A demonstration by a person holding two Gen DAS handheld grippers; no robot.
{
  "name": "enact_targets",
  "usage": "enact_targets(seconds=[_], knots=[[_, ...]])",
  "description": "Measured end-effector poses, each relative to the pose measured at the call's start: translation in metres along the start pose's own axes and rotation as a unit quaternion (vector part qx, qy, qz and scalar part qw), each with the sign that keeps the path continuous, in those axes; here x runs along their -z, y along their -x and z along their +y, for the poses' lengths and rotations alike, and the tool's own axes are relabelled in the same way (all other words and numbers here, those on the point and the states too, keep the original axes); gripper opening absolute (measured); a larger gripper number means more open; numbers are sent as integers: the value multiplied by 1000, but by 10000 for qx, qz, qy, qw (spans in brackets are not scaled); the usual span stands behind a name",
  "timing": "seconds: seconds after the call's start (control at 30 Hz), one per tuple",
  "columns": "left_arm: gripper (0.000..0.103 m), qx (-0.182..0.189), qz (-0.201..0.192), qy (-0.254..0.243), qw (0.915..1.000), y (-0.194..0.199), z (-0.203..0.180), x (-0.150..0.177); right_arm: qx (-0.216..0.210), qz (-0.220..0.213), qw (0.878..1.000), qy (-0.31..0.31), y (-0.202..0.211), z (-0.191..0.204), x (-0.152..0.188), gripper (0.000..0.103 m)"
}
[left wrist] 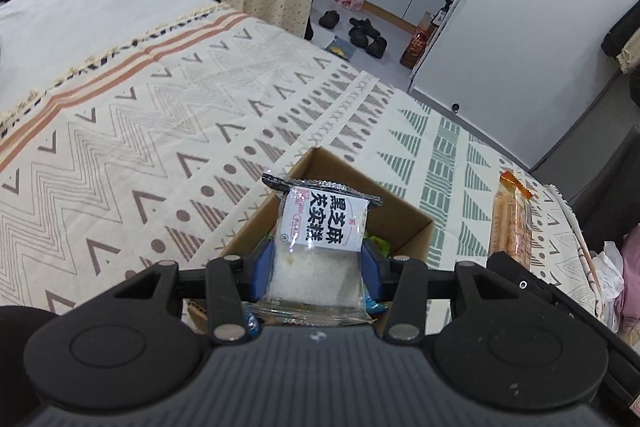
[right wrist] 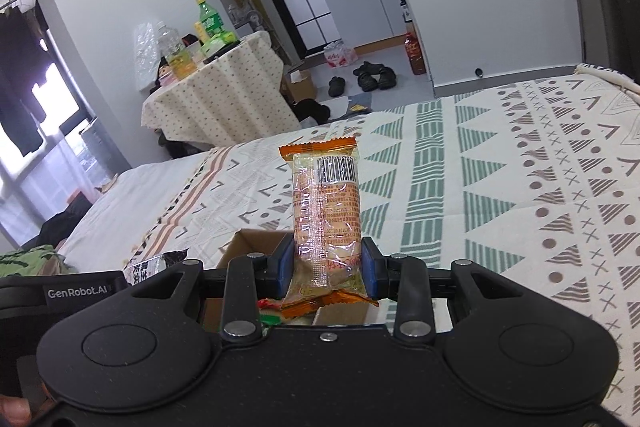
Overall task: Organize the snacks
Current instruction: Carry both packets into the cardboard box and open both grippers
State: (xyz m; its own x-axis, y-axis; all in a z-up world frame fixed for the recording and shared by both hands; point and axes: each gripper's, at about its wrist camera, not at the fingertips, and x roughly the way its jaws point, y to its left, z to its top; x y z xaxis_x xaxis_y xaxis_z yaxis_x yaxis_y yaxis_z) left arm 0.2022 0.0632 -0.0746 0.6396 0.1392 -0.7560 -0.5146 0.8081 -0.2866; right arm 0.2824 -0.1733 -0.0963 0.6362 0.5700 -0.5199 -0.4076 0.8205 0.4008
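So both hands are loaded right now. The left tool [left wrist: 318,269] has its blue pads squeezed onto a clear square plastic packet with a white label and black lettering [left wrist: 320,239], gripped by its lower half so the label end sticks straight out ahead of the tool. The right tool [right wrist: 328,269] is clamped narrower on a long orange-ended clear wrapper of biscuit-looking snack [right wrist: 326,219], held near its bottom crimp, long axis running out along the fingers with the barcode end up and away.

The bit that matters: the open brown cardboard box [left wrist: 404,223] sits on the bed's patterned cream blanket with brown and green triangles [left wrist: 160,131], right under and just beyond the left tool's packet. There are already colourful wrappers inside. From the right wrist view the same box [right wrist: 256,241] peeks out below and slightly left of the fingers, so it lies between the two tools, with the left one looking more squarely over the opening.

My guess is the next move is a drop into the box, or a carry away from it, can't tell which. The tall orange pack would need tipping to lie flat.
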Motion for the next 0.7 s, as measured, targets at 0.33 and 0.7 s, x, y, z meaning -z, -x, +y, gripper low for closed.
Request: enact_targets(seconds=[0.33, 0.7], knots=[[46, 89, 421, 140, 9990, -31, 19, 0, -57, 348, 9991, 224, -21, 21, 15, 34], [51, 192, 638, 316, 9973, -42, 46, -12, -230, 786, 9966, -10, -42, 32, 21, 34]])
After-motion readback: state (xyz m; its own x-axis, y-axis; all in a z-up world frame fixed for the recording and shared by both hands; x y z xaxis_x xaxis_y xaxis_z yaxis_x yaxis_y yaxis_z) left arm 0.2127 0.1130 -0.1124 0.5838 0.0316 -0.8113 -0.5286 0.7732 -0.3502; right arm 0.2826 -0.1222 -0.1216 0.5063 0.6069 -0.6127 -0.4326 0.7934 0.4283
